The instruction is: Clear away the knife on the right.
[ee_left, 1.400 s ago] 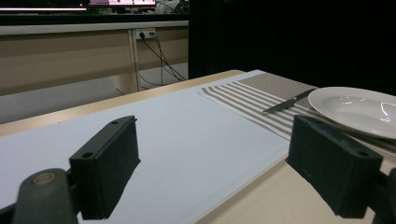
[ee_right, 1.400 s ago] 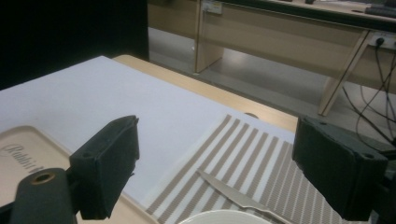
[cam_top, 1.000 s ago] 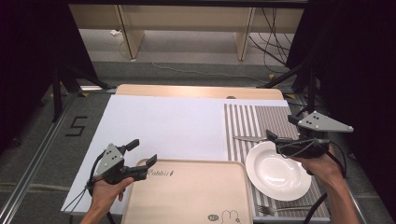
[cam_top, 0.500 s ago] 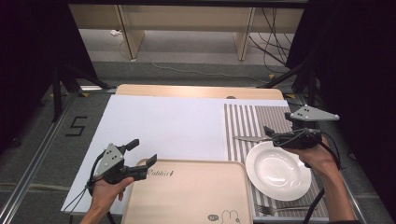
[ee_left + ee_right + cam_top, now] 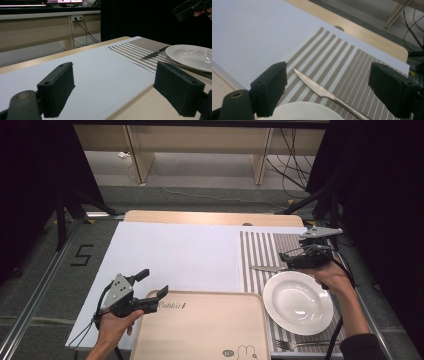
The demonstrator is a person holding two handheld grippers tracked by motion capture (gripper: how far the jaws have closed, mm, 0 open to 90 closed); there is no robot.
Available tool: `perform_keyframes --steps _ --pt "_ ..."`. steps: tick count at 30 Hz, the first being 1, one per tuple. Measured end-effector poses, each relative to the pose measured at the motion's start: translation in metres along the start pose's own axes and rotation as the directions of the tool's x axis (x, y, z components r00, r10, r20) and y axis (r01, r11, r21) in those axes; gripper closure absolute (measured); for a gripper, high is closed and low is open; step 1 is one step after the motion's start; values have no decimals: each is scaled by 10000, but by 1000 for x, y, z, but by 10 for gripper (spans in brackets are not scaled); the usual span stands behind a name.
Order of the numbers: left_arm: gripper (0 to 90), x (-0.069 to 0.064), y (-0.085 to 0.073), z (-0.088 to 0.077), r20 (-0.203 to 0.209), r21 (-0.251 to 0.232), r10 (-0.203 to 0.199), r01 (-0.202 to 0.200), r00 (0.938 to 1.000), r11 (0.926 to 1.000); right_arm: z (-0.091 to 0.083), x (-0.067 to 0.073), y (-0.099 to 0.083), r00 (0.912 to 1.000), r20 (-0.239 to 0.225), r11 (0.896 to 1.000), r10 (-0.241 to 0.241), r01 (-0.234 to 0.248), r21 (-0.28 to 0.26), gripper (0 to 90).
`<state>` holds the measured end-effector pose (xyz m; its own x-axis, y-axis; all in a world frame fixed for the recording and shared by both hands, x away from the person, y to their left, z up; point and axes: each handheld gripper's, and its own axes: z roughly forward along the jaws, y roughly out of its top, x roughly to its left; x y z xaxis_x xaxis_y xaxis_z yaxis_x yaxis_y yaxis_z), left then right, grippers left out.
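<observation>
R gripper [image 5: 289, 258], jaws wide & empty, has moved over knife [image 5: 267, 268]; L gripper [image 5: 150, 287] open, idle by tray [image 5: 200, 330].

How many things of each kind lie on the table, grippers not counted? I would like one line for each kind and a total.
Plate: 1
Knife: 1
Fork: 1
Tray: 1
Striped placemat: 1
White sheet: 1
Total: 6

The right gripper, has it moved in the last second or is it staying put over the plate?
Yes. The right gripper has moved left and toward the table's far side, off the white plate and over the knife on the striped placemat.
</observation>
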<state>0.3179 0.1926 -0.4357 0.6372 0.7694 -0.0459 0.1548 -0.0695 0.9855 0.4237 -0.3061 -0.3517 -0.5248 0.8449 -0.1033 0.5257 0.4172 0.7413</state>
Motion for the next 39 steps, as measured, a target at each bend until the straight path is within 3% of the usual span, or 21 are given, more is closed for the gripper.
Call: perform_keyframes --steps 3,8,16,19,24,29,30,31,33,38,39 --pt "157 0 0 0 -6 2 31 -31 10000 10000 14 -9 2 9996 32 9978 -294 291 603 167" --pt "157 0 0 0 6 4 -12 12 10000 10000 23 -15 5 9999 14 9936 -138 135 1124 168" --pt "157 0 0 1 31 -39 -6 6 10000 10000 43 -30 11 9985 52 9739 -542 517 2212 173" --pt "157 0 0 1 65 -77 21 -20 10000 10000 51 -34 11 9992 71 9553 -397 358 2935 178" --pt "157 0 0 1 83 -75 35 -35 10000 10000 66 -46 8 9991 86 9294 -404 344 3676 180" --pt "157 0 0 1 38 36 41 -42 10000 10000 76 -53 2 9996 224 8846 -176 51 4664 183" --pt "157 0 0 1 42 45 44 -44 10000 10000 79 -57 1 9991 160 8867 -391 273 4615 187" --pt "157 0 0 1 41 44 45 -45 10000 10000 80 -57 0 9995 250 8809 -199 57 4732 189" --pt "157 0 0 1 41 36 63 -64 10000 10000 84 -60 -2 9992 274 8759 -297 128 4823 193" --pt "157 1 0 1 31 29 6 -6 10000 10000 92 -65 -4 9992 351 8476 -204 -14 5307 203" --pt "157 1 0 1 26 22 -19 19 10000 10000 94 -66 -5 9991 380 8477 -196 -36 5305 204"
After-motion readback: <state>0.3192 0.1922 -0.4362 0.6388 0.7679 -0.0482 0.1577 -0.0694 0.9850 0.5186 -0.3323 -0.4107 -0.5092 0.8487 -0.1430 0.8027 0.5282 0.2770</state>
